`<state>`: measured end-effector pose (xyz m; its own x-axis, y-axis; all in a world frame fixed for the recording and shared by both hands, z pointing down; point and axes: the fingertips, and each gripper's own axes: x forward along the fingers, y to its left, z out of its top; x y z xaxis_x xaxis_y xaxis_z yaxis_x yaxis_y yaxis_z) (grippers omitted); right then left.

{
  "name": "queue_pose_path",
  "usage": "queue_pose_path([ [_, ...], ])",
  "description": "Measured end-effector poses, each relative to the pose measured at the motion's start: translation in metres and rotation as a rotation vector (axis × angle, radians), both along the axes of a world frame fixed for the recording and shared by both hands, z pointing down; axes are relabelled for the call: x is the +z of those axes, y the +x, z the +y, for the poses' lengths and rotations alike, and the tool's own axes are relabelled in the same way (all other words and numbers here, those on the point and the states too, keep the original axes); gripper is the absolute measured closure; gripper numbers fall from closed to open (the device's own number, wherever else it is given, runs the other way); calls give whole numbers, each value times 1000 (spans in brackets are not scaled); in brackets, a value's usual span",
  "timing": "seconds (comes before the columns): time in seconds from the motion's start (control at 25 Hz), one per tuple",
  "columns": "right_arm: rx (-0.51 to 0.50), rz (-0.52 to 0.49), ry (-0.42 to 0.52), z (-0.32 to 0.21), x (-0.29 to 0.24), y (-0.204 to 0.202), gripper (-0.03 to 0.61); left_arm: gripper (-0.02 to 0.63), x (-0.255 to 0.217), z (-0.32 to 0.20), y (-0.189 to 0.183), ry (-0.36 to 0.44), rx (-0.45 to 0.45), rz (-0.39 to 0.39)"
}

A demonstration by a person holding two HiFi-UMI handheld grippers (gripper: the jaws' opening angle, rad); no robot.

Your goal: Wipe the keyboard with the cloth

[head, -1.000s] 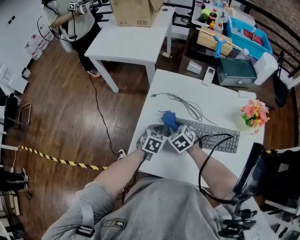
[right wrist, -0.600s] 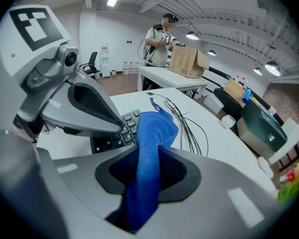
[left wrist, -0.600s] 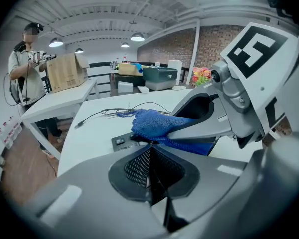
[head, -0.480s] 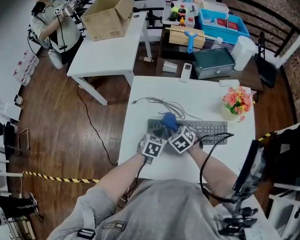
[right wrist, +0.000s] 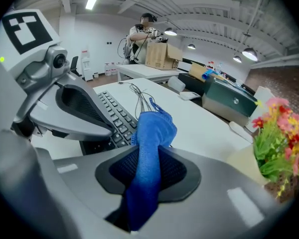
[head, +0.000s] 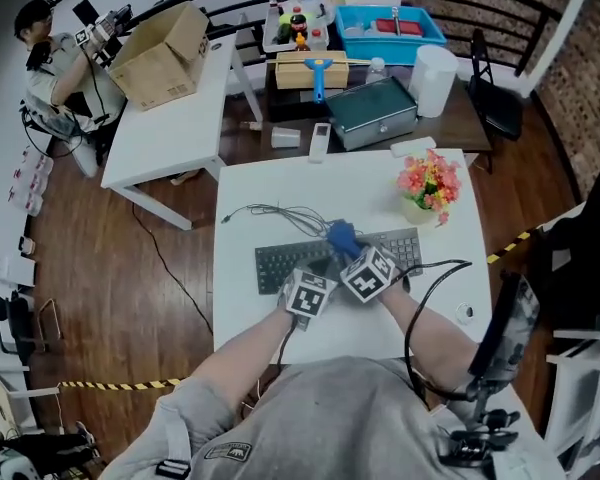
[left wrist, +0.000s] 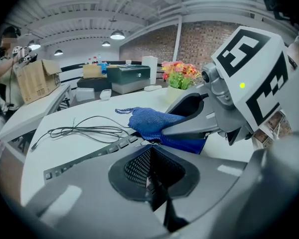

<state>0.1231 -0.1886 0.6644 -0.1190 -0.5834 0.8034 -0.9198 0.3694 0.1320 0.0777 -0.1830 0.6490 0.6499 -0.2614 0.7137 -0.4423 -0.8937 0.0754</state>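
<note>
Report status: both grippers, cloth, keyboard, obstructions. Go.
Left gripper shut, empty. Right gripper shut on blue terry cloth, its end draped on dark grey keyboard. Thin black cable lies beyond keyboard, off the keys.

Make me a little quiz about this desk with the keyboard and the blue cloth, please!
1. Which gripper grips the blue cloth? A) the left one B) the right one C) neither
2. True or false: the flowers stand on top of the keyboard.
3. Fill the gap: a thin dark ____ lies on the white table beyond the keyboard.

Key:
1. B. The right gripper is shut on the cloth. The left gripper is shut and empty.
2. False. The flowers stand on the table, off the keyboard.
3. cable
</note>
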Motion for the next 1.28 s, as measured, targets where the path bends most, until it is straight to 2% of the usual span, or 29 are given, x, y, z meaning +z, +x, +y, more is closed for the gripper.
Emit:
queue_pose_path([
  [0.4, 150, 1, -2, 37, 1, 97, 466, 620, 1, 35, 77, 6, 113, -4],
  [0.6, 213, 9, -4, 56, 0, 136, 466, 620, -1, 47, 97, 6, 132, -6],
  [0.76, 229, 16, -4, 64, 0, 151, 466, 620, 0, 51, 104, 8, 128, -9],
  [0.92, 226, 30, -8, 63, -1, 150, 466, 620, -3, 50, 101, 11, 106, 0],
  [1.04, 200, 29, 3, 56, -7, 133, 466, 620, -3, 43, 87, 9, 77, 9],
  [1.28, 50, 2, 49, 21, -21, 46, 466, 620, -10, 16, 31, 19, -39, 33],
])
